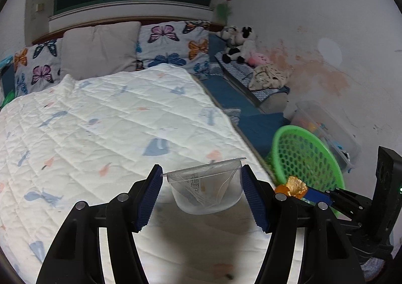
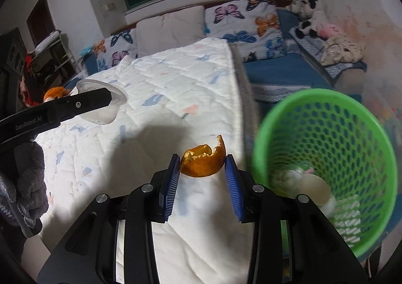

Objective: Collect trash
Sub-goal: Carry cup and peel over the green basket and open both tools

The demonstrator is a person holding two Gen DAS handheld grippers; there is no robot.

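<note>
My left gripper [image 1: 201,174] is shut on a clear plastic cup [image 1: 206,189], held above the white quilt [image 1: 105,118]. The same cup [image 2: 100,105] shows in the right wrist view between the left gripper's black fingers [image 2: 75,105]. My right gripper [image 2: 202,160] is shut on a curled orange peel [image 2: 203,160] over the quilt's edge. That peel [image 1: 292,187] appears at the lower right of the left wrist view, at the right gripper's blue pads [image 1: 317,196]. A green mesh basket [image 2: 324,158] stands just right of the peel, off the bed, with white trash [image 2: 311,186] inside.
Butterfly pillows [image 1: 173,42] and a beige pillow [image 1: 100,47] line the headboard. Blue bedding [image 1: 233,97], plush toys [image 1: 238,45] and a clear storage box [image 1: 326,128] fill the strip by the right wall. An orange toy [image 2: 54,94] and dark shelves [image 2: 50,57] sit far left.
</note>
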